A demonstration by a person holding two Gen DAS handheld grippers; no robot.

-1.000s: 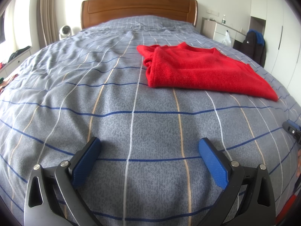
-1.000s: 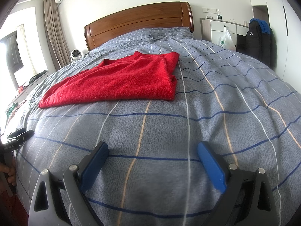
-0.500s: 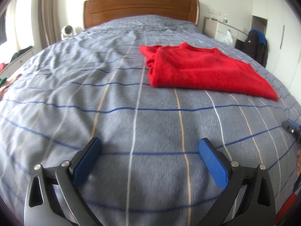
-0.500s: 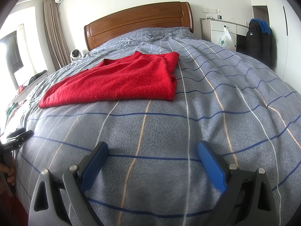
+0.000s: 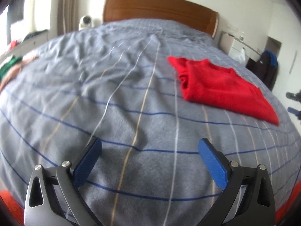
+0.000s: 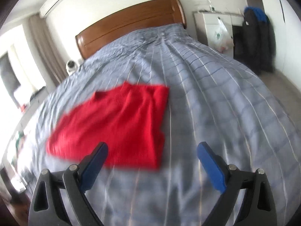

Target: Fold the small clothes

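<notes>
A folded red sweater (image 5: 220,86) lies flat on the grey checked bedspread (image 5: 122,98), to the right and well ahead in the left wrist view. My left gripper (image 5: 149,147) is open above bare bedspread, with nothing between its blue pads. In the right wrist view the red sweater (image 6: 120,124) is blurred and close, ahead and to the left. My right gripper (image 6: 152,148) is open over the sweater's near right corner, its left finger (image 6: 94,162) overlapping the cloth's near edge. The other gripper's tip (image 5: 293,103) shows at the far right of the left wrist view.
A wooden headboard (image 5: 160,7) closes the far end of the bed. A white cabinet with a plastic bag (image 6: 222,32) and a dark jacket (image 6: 257,37) stand to the right. Loose clothes (image 5: 11,66) lie off the bed's left side.
Both views have shifted and blurred. My right gripper has moved forward and up toward the sweater, which now fills more of its view. My left gripper has swung left. Both stay open.
</notes>
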